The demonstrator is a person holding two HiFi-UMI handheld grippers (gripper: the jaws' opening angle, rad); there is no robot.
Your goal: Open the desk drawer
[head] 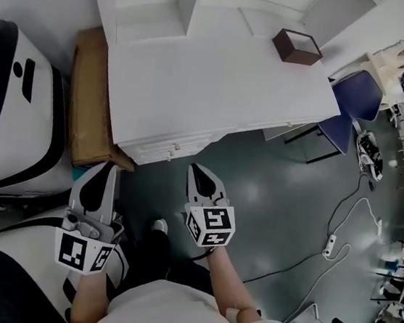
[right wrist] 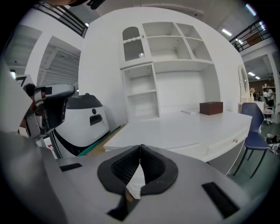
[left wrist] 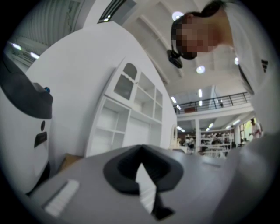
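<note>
Overhead, left gripper (head: pixel 110 168) and right gripper (head: pixel 196 168), both closed, face a drawer (head: pixel 164 149) the left gripper view misses.

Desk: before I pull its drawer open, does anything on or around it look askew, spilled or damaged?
Nothing stands out. The desk has its drawers shut, the brown box rests flat on top, and a cable merely trails across the floor.

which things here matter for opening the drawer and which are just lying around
For the job: desk, drawer, left gripper, right gripper, both shut.
Just lying about: brown box on the desk, blue chair, cardboard box, power strip.
</note>
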